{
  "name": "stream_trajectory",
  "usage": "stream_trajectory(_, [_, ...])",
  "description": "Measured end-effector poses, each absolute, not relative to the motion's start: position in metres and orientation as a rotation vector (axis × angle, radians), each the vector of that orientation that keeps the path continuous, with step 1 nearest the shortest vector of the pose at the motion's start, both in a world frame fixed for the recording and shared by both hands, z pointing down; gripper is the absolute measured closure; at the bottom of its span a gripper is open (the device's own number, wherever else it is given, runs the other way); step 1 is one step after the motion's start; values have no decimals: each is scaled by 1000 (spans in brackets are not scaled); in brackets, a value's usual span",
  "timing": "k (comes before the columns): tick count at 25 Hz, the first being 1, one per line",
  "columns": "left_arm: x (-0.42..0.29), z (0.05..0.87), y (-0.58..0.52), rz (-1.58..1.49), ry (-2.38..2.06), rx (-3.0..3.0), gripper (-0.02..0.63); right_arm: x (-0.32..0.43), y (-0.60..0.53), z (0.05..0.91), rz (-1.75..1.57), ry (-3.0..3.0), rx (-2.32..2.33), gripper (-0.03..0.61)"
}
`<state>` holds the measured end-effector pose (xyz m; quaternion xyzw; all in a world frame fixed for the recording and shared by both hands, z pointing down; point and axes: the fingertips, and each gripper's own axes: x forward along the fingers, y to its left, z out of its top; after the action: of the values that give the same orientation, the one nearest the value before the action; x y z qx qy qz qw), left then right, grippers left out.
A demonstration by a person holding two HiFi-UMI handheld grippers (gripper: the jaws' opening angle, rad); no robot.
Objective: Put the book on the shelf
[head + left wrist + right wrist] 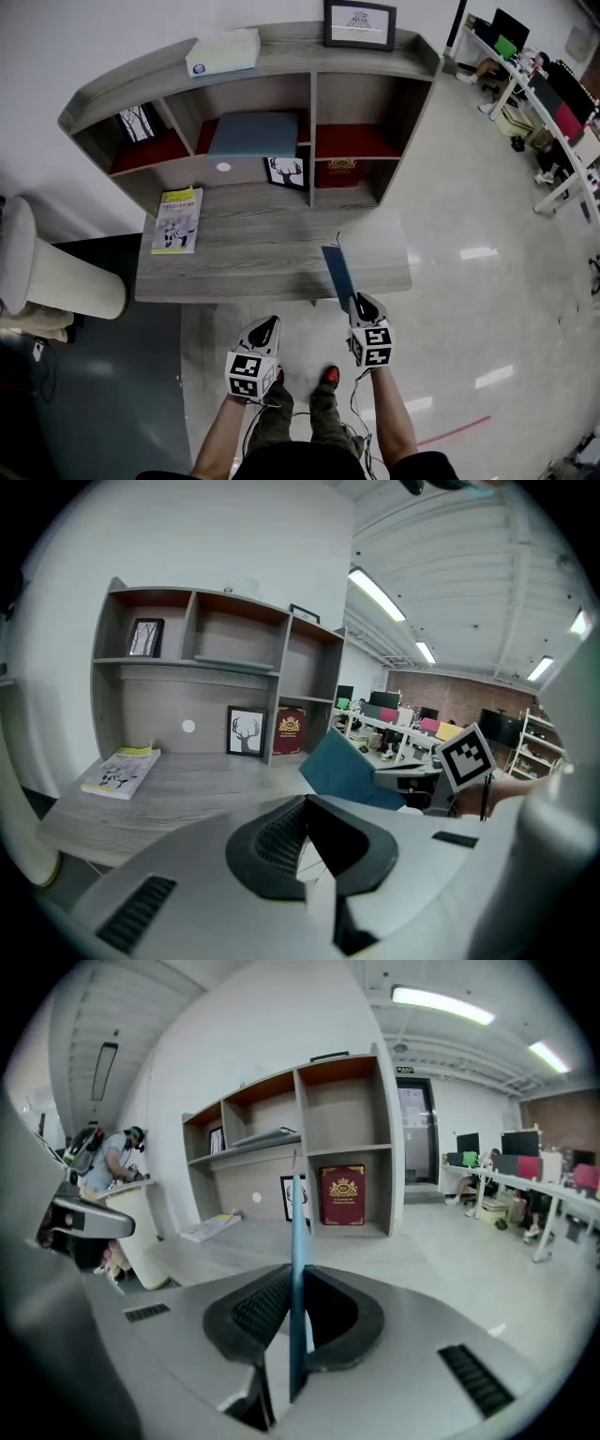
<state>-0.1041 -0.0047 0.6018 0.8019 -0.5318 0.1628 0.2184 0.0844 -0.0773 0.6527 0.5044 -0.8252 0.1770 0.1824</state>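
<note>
A thin blue book (338,274) stands on edge, pinched along its near edge by my right gripper (363,303), which is shut on it above the front edge of the grey wooden desk (262,258). In the right gripper view the book (298,1232) shows edge-on as a narrow blue strip between the pads, pointing toward the shelf unit (309,1138). My left gripper (266,329) hangs beside it to the left, shut and holding nothing. The left gripper view shows the book's cover (349,772) tilted at its right. The shelf unit (313,103) has several open compartments.
A yellow-green magazine (177,220) lies at the desk's left. A deer picture (285,172) and a red book (342,172) lean in the lower compartments; a grey-blue flat item (253,134) lies above. A tissue box (223,52) and a frame (360,24) are on top. A white bin (52,274) stands left.
</note>
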Motion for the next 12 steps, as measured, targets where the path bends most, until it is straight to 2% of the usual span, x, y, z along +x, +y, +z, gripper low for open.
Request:
stream_trajectory(6, [-79,572,-5,409,-1446,2271,606,108,-50,618,666,-2397,1540,518])
stream_trajectory(12, [-51,543,-8,386,-1432,2335,606,138,-40,575,677,-2468,1627,518])
